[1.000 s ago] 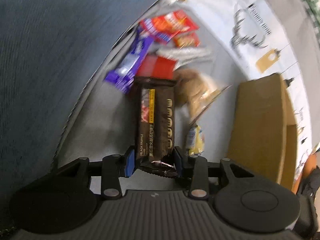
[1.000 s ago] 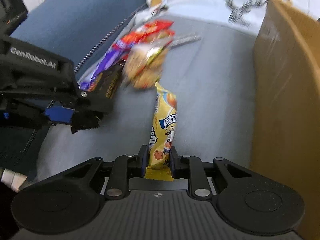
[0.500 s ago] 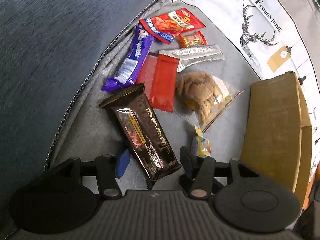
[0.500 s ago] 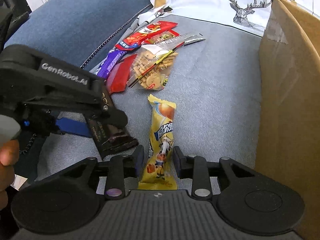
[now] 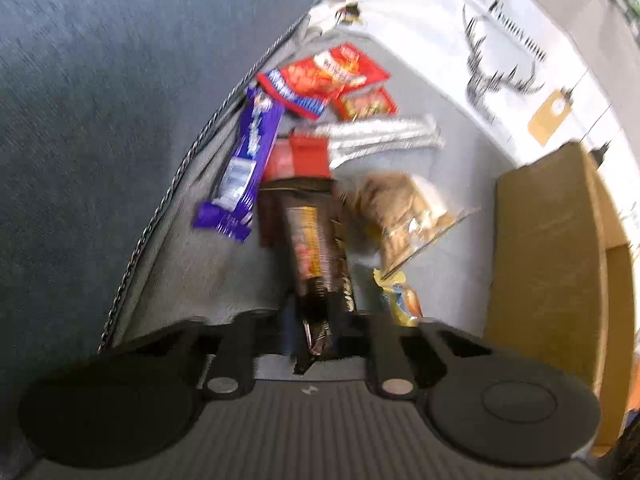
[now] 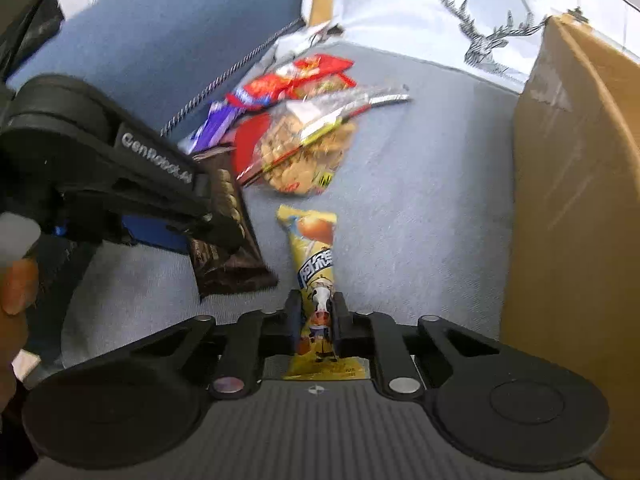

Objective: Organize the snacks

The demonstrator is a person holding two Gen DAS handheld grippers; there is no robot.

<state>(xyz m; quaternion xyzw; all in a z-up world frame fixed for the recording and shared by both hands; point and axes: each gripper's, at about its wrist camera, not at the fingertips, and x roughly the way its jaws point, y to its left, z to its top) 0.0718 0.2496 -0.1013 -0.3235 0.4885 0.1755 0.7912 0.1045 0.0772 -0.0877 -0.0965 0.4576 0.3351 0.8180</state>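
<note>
A dark brown chocolate bar [image 5: 316, 240] stands between the fingers of my left gripper [image 5: 316, 320], whose jaws are closing and press on the bar's near end. The right wrist view shows the same bar [image 6: 228, 268] jutting from under the left gripper's body. My right gripper [image 6: 316, 316] is closing on the lower part of a yellow snack pack with a cow on it [image 6: 314, 248], pads pressing both sides. The pack's far end rests on the grey seat [image 6: 420, 200]. Its tip [image 5: 402, 304] also shows in the left wrist view.
Loose snacks lie ahead: purple bar [image 5: 244, 168], red packet [image 5: 324, 76], flat red pack [image 5: 304, 156], silver stick [image 5: 380, 136], clear cracker bag [image 6: 308, 156]. A cardboard box [image 6: 576, 200] stands at the right. A deer-print cushion [image 6: 480, 40] lies behind. Blue upholstery [image 5: 100, 120] rises on the left.
Half a second ago both grippers stood open with the dark bar and yellow pack lying loose between the fingers. Both have now closed on them again.
</note>
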